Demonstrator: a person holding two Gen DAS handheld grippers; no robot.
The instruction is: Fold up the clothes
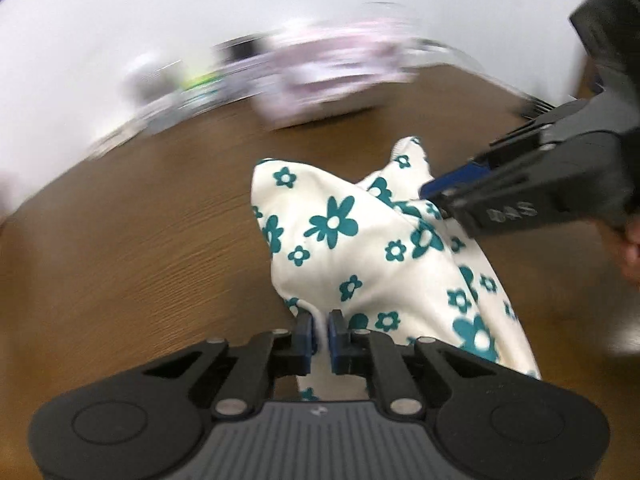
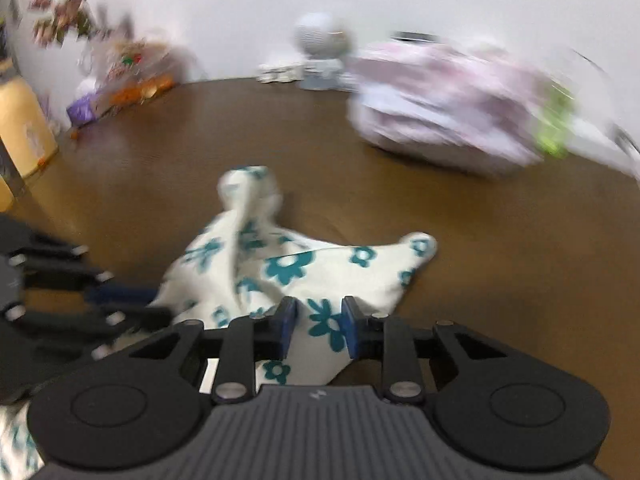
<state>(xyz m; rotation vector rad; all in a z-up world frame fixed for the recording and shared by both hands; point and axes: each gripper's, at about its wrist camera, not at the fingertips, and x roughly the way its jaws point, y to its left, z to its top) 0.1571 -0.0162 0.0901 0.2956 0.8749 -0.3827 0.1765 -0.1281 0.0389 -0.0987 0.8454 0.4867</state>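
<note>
A white garment with teal flowers (image 1: 360,248) hangs bunched above the brown table (image 1: 140,240). My left gripper (image 1: 322,336) is shut on its near edge, with a thin fold of cloth pinched between the blue pads. My right gripper (image 1: 434,196) comes in from the right in the left wrist view and grips the cloth's upper part. In the right wrist view the garment (image 2: 288,268) runs between the right gripper's (image 2: 318,328) blue pads, which stand a little apart with cloth filling the gap. The left gripper (image 2: 132,300) is at the left, blurred.
A pile of pink and white clothes (image 2: 444,100) lies at the back of the table (image 2: 500,260), also in the left wrist view (image 1: 332,76). A small grey fan (image 2: 320,52), boxes and snack packets (image 2: 120,84) and a yellow container (image 2: 22,128) stand along the white wall.
</note>
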